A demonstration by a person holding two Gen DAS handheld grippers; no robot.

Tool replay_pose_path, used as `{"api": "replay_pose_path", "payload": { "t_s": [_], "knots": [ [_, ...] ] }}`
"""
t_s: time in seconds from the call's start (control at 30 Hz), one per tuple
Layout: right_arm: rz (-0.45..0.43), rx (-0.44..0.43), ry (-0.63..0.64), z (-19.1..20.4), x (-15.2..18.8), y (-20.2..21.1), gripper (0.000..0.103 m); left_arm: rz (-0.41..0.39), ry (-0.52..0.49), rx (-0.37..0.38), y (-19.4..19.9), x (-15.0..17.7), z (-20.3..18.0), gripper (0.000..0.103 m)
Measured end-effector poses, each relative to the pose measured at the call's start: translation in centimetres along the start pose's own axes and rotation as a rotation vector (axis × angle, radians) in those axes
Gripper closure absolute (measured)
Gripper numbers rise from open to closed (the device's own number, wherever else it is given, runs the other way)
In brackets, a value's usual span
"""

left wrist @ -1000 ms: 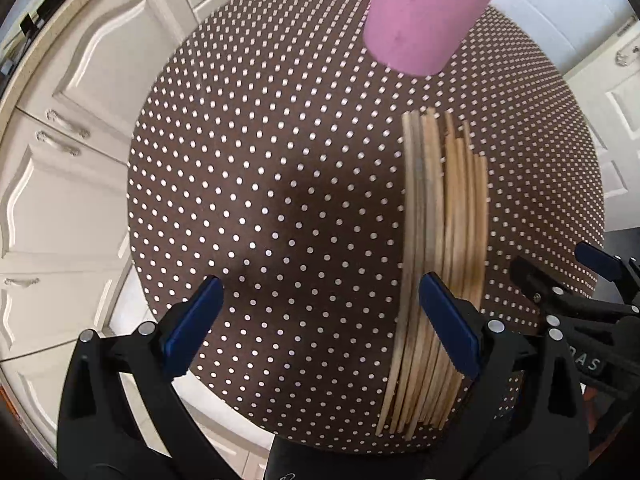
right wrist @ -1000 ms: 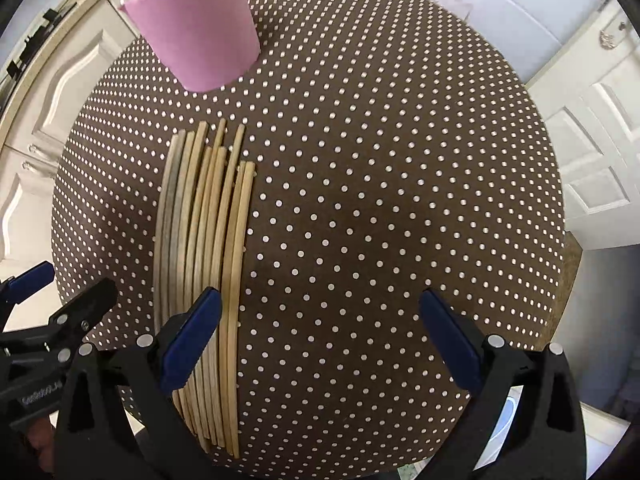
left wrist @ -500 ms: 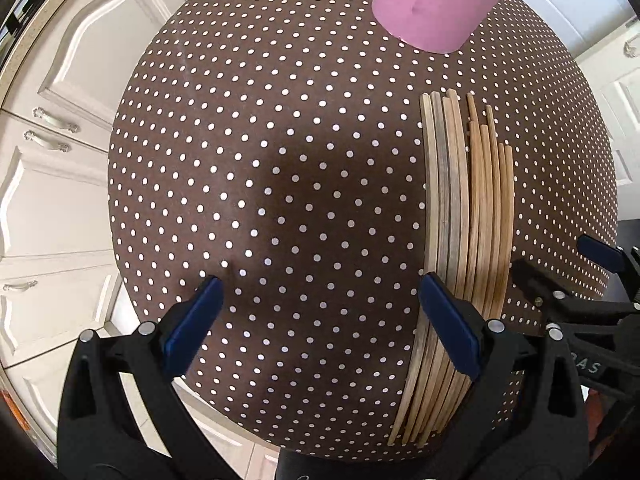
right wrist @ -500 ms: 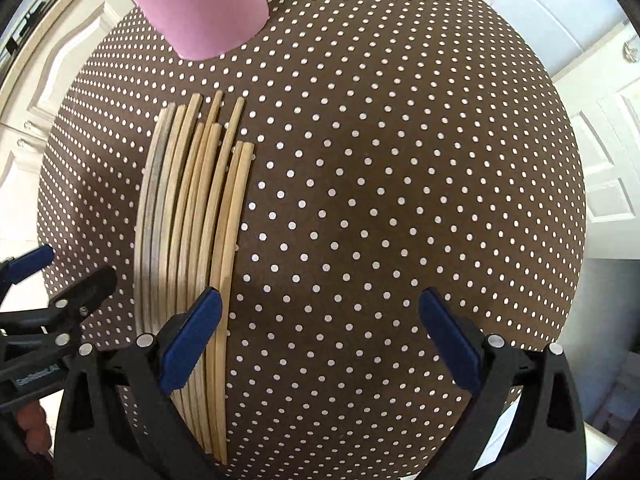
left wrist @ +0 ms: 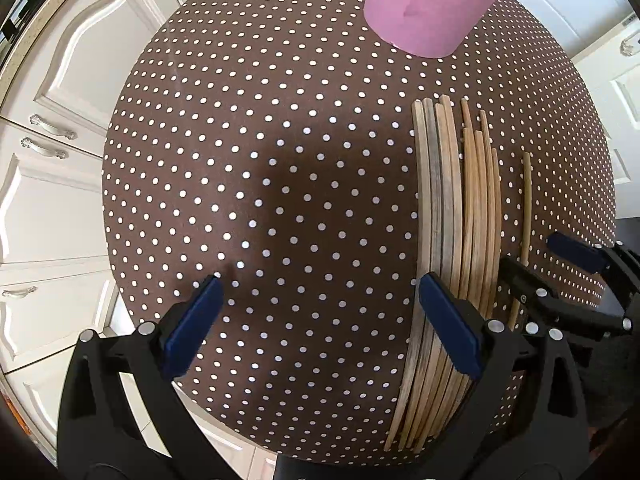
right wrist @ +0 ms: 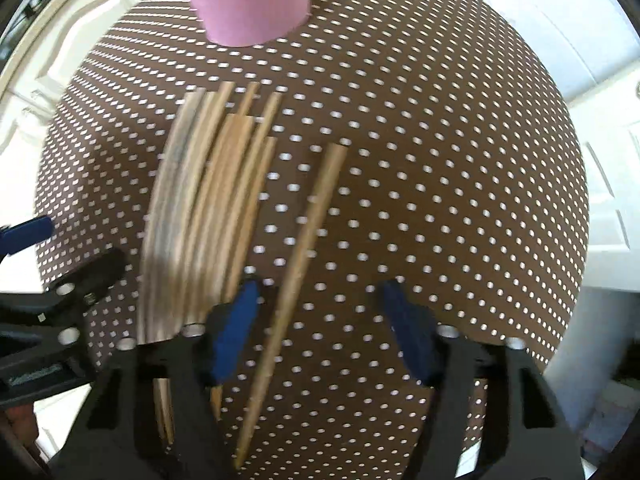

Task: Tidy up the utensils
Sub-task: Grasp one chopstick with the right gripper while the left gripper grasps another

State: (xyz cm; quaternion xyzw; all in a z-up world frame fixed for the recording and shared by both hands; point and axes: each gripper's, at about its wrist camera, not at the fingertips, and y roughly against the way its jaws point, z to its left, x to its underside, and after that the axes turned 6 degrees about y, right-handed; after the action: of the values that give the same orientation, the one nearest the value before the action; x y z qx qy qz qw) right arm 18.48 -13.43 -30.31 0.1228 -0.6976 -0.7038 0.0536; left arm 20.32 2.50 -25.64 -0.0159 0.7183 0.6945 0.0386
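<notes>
Left wrist view: left gripper [left wrist: 316, 320] hung wide and empty over the polka-dot tablecloth [left wrist: 260, 160]; chopstick bundle [left wrist: 452, 240] lay beside its right pad, below the pink cup [left wrist: 436, 4].

Right wrist view, blurred: right gripper [right wrist: 320, 332], jaws just closing, half-narrowed around one separated chopstick [right wrist: 296, 276], pads not yet pressing. Light, stiff, smooth, likely to roll; grip mid-shaft.

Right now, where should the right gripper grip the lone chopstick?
Grip the lone chopstick mid-shaft from above, pads either side. It lies flat, apart from the bundle. The right gripper, jaws just closing, already straddles it, pads not yet pressing.
</notes>
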Motion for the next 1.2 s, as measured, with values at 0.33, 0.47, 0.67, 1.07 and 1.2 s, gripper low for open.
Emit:
{"api": "replay_pose_path", "payload": {
  "t_s": [0.33, 0.47, 0.67, 1.07, 1.2],
  "knots": [
    [-0.026, -0.111, -0.079, -1.8, 0.0, -0.6, 0.096, 0.012, -0.011, -0.004, -2.0, -0.1, -2.1, 0.007],
    [-0.027, -0.137, -0.1, -3.1, -0.2, -0.6, 0.098, 0.008, -0.006, 0.001, -2.5, -0.7, -3.2, 0.007],
    [-0.026, -0.142, -0.101, -4.0, -0.1, -1.0, 0.098, 0.031, 0.044, 0.039, -2.6, -0.8, -3.4, 0.011],
    [-0.03, -0.156, -0.099, -5.0, 0.9, 0.2, 0.097, 0.063, 0.111, 0.057, -3.2, -1.4, -1.7, 0.014],
    [-0.033, -0.156, -0.097, -4.8, 1.0, 0.5, 0.097, 0.056, 0.088, 0.047, -3.3, -1.5, -2.3, 0.014]
  ]
}}
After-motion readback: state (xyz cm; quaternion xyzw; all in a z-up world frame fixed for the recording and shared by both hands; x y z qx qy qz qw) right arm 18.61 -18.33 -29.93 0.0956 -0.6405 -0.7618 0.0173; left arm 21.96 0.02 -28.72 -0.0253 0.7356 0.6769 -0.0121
